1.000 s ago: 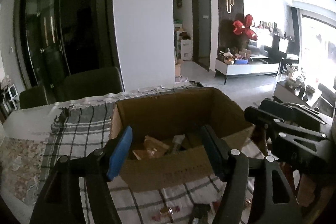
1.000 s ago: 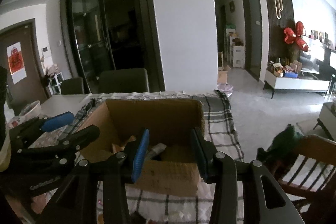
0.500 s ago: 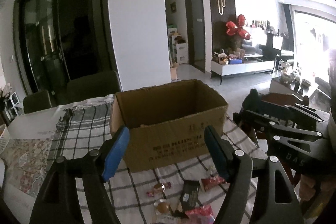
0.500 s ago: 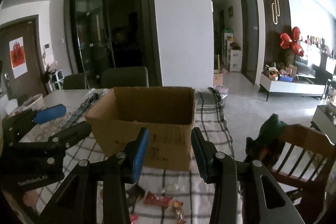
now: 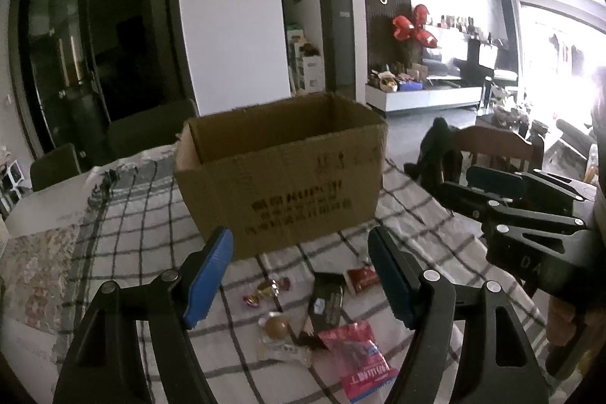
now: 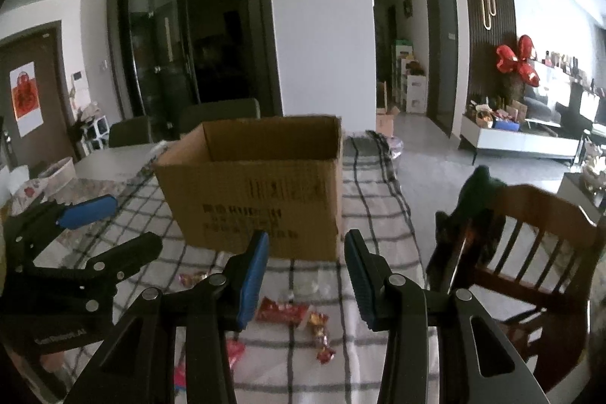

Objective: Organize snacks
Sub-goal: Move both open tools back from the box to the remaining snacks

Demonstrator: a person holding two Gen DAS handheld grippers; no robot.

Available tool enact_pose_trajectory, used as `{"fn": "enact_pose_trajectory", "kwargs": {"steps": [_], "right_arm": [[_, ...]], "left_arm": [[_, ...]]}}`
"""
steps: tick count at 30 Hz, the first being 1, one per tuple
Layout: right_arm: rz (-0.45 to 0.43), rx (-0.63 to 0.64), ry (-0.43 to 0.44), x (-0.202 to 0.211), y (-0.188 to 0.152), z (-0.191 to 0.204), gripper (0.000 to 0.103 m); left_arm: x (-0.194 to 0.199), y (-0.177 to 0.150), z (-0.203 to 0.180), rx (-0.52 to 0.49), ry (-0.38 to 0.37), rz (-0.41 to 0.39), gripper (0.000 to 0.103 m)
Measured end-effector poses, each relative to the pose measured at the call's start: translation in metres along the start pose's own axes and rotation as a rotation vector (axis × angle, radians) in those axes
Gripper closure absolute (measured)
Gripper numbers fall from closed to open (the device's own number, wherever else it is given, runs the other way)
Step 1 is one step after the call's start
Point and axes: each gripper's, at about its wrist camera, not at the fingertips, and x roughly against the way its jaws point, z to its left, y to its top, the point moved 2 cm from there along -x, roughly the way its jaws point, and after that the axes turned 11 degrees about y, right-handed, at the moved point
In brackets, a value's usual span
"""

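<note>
- Your left gripper [image 5: 299, 275] stands open, holding nothing; its jaws have just been widening.
- Your right gripper [image 6: 306, 275] is parted narrower, also empty.
- Snack packets [image 5: 356, 362] lie on the checked cloth [image 5: 125, 222] before the cardboard box [image 5: 280, 173].
- The box print is too blurred to read.

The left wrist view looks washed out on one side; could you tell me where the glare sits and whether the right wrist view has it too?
Left wrist view: the window at far right blows out white, the cardboard box print slightly blurred. Right wrist view: no such glare, evenly dim.
</note>
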Motion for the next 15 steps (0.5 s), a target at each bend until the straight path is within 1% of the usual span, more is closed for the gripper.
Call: {"fn": "enact_pose_trajectory", "kwargs": {"steps": [5,15], "right_arm": [[0.052,-0.007,-0.013,-0.008,-0.021,-0.003,0.06],[0.148,0.022,-0.036,-0.027,-0.054,-0.002,0.061]], "left_arm": [[-0.008,-0.013,-0.006,-0.036,-0.001,0.016,0.03],[-0.031,-0.044,-0.012,-0.098,-0.02,0.085,0.03]]}}
